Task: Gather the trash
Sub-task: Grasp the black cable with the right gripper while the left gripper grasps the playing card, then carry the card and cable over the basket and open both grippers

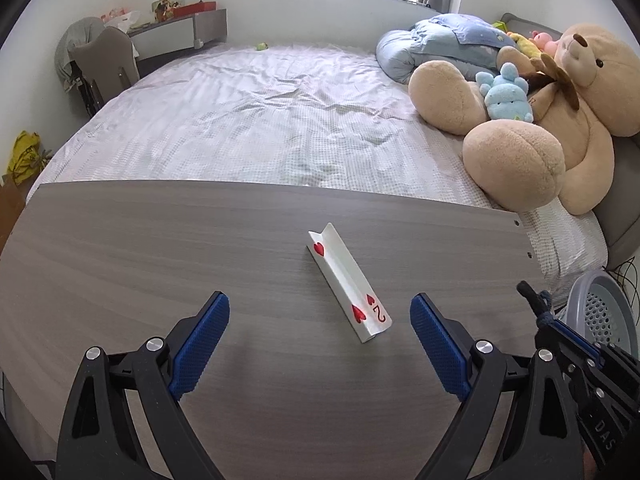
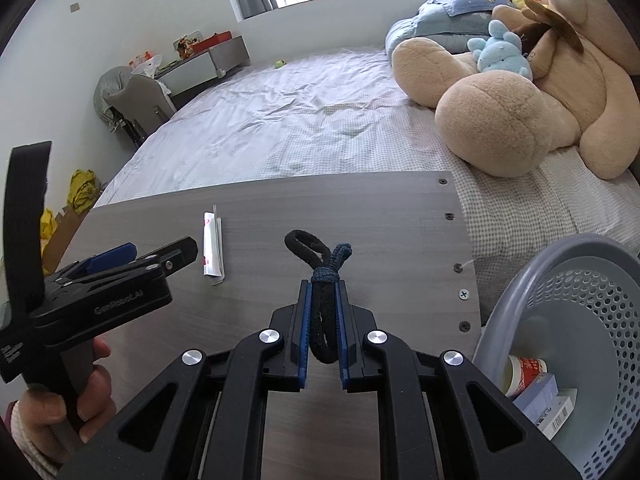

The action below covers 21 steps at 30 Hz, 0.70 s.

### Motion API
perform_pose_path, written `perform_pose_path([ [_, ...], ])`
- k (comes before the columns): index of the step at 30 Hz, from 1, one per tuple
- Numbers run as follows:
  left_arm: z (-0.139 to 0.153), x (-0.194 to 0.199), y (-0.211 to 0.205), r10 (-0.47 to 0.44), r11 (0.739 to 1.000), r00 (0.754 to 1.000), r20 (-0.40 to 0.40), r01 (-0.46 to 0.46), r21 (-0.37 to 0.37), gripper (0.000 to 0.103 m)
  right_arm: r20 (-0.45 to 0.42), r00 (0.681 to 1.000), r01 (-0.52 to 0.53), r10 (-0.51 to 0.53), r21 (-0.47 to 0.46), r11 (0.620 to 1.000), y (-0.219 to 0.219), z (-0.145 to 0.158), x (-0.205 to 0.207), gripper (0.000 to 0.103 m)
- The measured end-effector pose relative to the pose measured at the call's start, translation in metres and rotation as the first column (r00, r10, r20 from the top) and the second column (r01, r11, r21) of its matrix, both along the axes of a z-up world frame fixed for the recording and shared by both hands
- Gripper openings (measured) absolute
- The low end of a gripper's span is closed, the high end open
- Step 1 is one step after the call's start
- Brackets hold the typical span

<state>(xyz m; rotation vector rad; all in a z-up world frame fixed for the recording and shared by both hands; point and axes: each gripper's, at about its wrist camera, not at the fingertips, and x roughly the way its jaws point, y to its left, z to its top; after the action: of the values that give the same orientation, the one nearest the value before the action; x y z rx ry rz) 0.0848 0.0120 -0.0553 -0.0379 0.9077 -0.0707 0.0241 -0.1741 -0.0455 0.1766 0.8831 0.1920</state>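
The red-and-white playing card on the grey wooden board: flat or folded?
Folded: the playing card forms a lengthwise trough with raised edges on the board.

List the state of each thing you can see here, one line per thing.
Left gripper: open, empty, above the table.
Right gripper: shut on the hair tie.
Hair tie: knotted, clamped, loop sticking out past the fingers.
Playing card: folded lengthwise, lying on the table, untouched.
Basket: beside the table, holding a cup and a small box.

Both wrist views close, angled down, sharing table (image 1: 160, 240) and bed (image 2: 300, 128)
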Motion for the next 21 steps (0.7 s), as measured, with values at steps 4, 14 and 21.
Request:
perform_pose_path([
  [4,-0.011,0.014,-0.010,0.020,1.000,1.000,-0.022,-0.019,0.017,0.090,0.006,1.000,0.007,-0.008,0.013,1.000,-0.010,0.000,-0.003,0.011],
  [14,-0.029,0.026,-0.021,0.008,0.998,0.998,-0.063,-0.004,0.064,0.046,0.015,1.000,0.021,-0.022,0.047,0.999,-0.026,0.002,-0.008,0.011],
  [21,-0.018,0.011,-0.041,-0.110,0.994,0.991,-0.071,0.109,-0.016,0.015,0.036,0.998,0.056,-0.058,0.068,0.996,-0.040,0.006,-0.015,0.011],
])
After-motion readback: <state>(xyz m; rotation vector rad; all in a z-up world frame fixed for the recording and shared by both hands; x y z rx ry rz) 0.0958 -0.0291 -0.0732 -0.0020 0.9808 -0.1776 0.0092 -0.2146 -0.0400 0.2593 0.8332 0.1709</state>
